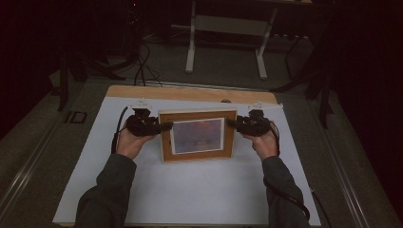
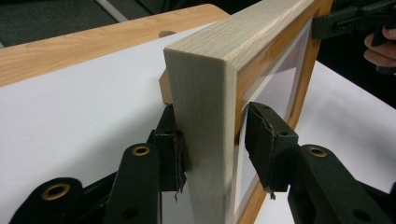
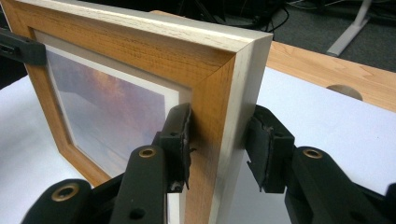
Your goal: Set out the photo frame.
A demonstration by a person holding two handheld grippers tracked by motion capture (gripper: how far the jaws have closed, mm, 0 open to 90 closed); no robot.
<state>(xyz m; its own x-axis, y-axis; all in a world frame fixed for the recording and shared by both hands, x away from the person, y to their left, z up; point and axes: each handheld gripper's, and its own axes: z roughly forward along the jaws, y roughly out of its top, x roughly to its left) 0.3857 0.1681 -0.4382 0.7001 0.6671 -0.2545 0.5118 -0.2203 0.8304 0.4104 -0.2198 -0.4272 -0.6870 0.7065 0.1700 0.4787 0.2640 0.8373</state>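
So there's a wooden picture frame (image 1: 197, 135) standing upright in the middle of the bench (image 1: 190, 190), on the white sheet (image 1: 142, 190) that covers most of the wooden top, and the person has a gripper on each side of it.

The left gripper (image 1: 164, 126) comes in at the frame's left edge. From the left gripper view, the frame's (image 2: 205, 116) side rail sits right between the two jaws: the back jaw is up against the pale outer face, while the front one seems to stand a hair off the inner lip by the glass. Hard to be sure from that angle, but I'd call it loosened rather than clamped. No earlier picture to compare with, so that's all I've got there.

The right gripper (image 1: 234, 123) mirrors it on the frame's right edge. In the right gripper view, the front jaw is flat against the stained front face of the frame (image 3: 205, 93), just beside the white mat (image 3: 173, 95), but the back jaw has a visible gap to the pale side. So it's straddling the rail, not squeezing it.

The print (image 1: 197, 135) behind the glass looks like a hazy orange and purple sky. The frame's bottom edge rests on the white sheet, tilted slightly back.
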